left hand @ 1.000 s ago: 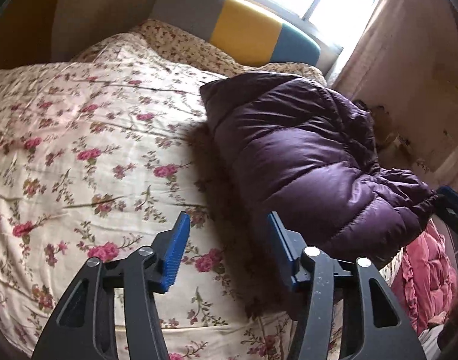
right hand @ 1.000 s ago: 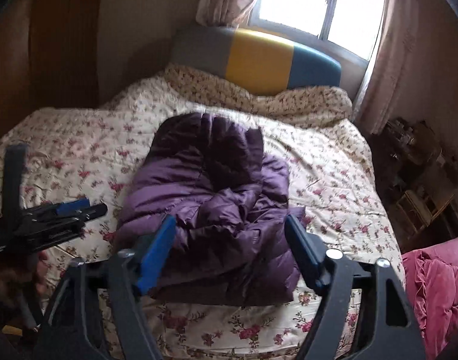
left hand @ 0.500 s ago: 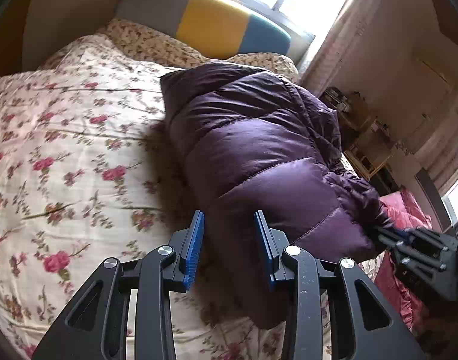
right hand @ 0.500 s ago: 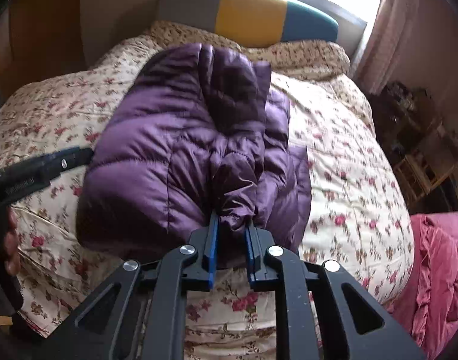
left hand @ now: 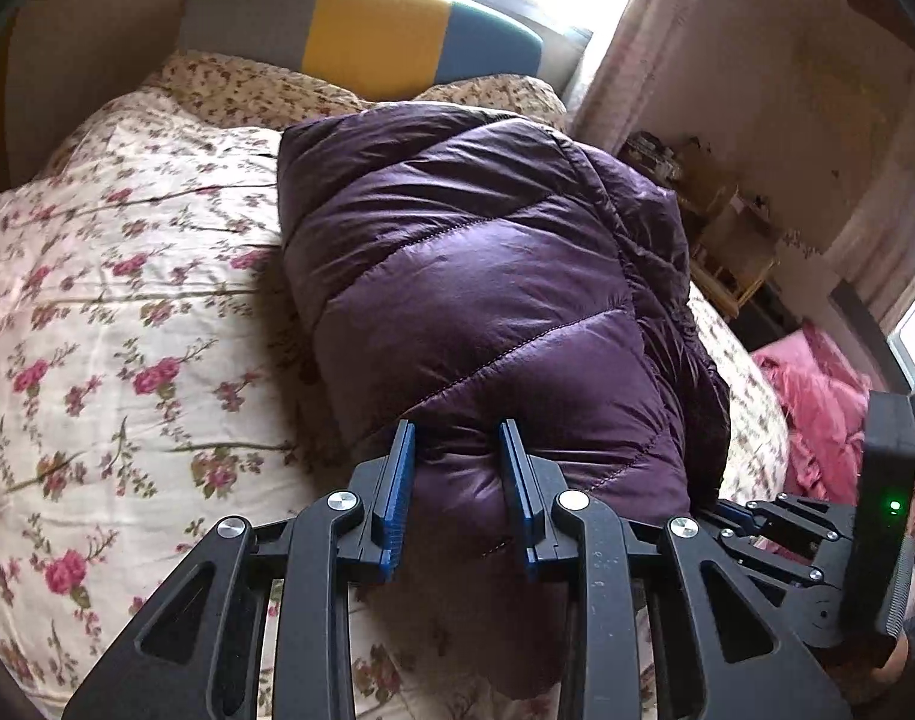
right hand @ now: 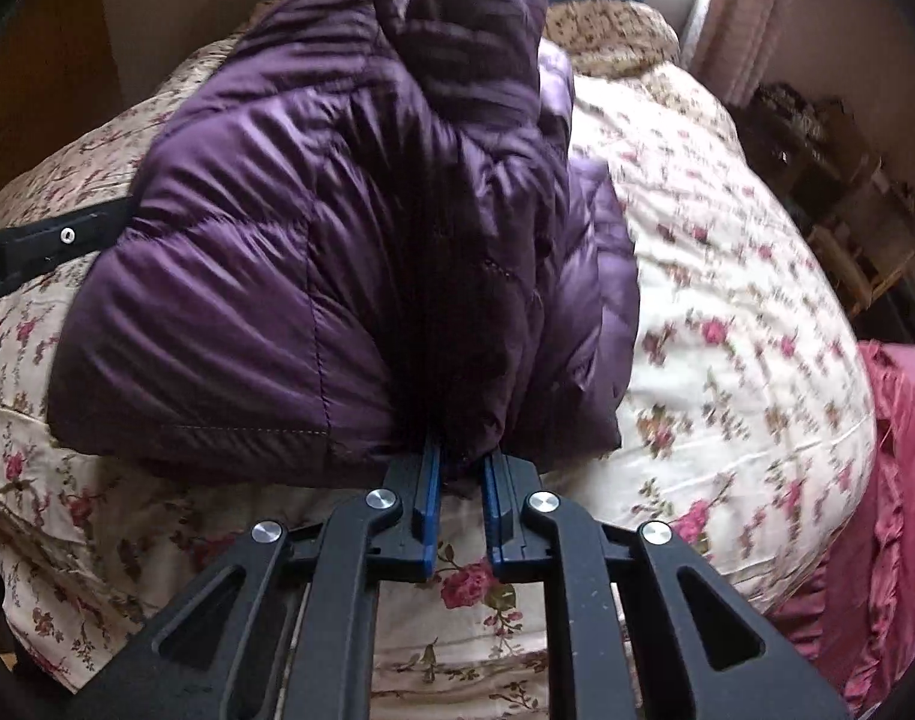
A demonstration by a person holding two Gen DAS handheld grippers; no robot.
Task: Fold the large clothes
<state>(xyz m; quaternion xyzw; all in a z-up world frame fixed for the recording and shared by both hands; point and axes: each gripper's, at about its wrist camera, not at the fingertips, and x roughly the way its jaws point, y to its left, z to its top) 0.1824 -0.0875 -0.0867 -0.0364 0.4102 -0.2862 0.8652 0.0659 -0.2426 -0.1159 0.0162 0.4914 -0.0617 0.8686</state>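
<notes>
Here both grippers' jaws pinch the purple puffer jacket point(left hand: 487, 276); no writing is readable.

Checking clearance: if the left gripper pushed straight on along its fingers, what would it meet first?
The purple jacket: the left gripper already has a bulge of it between its pads, so more jacket lies ahead.

Puffy purple quilted jacket point(left hand: 487, 276) lies folded in a bundle on a floral bedspread point(left hand: 127, 312).

A cream rose-print quilt point(left hand: 127, 330) covers the bed below a grey, yellow and teal padded headboard point(left hand: 361, 39), with a crumpled pink blanket point(left hand: 817, 396) alongside.
</notes>
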